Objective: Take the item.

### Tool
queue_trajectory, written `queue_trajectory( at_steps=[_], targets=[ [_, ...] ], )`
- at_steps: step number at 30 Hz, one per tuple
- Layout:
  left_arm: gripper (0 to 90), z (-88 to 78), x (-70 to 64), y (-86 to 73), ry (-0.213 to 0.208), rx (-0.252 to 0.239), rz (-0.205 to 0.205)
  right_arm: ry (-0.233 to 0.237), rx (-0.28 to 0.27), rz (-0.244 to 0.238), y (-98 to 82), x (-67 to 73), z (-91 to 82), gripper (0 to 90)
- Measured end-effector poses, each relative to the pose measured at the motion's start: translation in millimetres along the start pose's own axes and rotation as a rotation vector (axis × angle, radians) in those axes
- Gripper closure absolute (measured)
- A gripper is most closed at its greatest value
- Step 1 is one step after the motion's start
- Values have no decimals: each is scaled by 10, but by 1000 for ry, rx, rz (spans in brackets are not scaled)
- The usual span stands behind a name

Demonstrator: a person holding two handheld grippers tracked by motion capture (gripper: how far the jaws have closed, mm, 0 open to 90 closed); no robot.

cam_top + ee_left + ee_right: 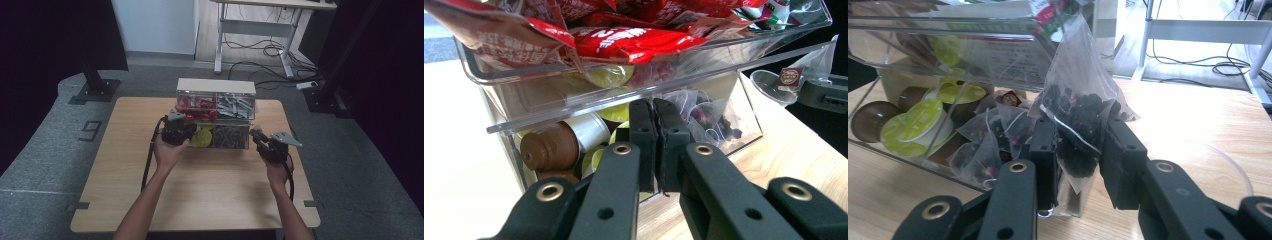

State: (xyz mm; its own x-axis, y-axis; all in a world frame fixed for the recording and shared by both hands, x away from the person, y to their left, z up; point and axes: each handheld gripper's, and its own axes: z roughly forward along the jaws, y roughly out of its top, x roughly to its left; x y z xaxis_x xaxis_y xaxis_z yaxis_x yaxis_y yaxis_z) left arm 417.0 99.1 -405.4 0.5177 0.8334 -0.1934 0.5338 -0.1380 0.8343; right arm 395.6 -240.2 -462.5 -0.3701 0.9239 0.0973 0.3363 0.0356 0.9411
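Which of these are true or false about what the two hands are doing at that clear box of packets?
1. The right gripper holds a clear tea bag of dark leaves. True.
2. The left gripper has its jaws spread wide. False: they are pressed together.
3. The clear organizer stands on a wooden table. True.
4. Blue packets fill the upper left bin. False: the red packets lie there.
5. Coffee pods sit in the lower bin. True.

Wooden surface (200,190) on grey floor (45,145); behind it a white-legged desk (260,30) with loose black cables (265,50) beneath, a dark stand base (95,90) at left, a white wall panel (155,25).
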Motion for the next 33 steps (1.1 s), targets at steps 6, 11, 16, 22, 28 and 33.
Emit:
queue_trajectory(
  at_steps=[6, 11, 16, 22, 28, 33],
  targets=[
    [876, -1, -3, -2, 0, -1, 0, -22, 8, 4, -10, -93, 1, 691],
    [876, 6, -9, -6, 1, 1, 2, -28, 15, 11, -17, -148, 2, 691],
    [876, 12, -8, -16, -1, -3, -1, -35, 17, 10, -21, -180, 0, 691],
    [875, 14, -9, -20, -1, -4, -2, -46, 20, 13, 0, -230, 7, 691],
    [875, 17, -15, -17, -3, -3, -1, -60, 31, 2, 16, -271, 26, 691],
    [875, 25, -21, -19, -4, -2, 1, -66, 39, 9, 40, -327, 44, 691]
  ],
)
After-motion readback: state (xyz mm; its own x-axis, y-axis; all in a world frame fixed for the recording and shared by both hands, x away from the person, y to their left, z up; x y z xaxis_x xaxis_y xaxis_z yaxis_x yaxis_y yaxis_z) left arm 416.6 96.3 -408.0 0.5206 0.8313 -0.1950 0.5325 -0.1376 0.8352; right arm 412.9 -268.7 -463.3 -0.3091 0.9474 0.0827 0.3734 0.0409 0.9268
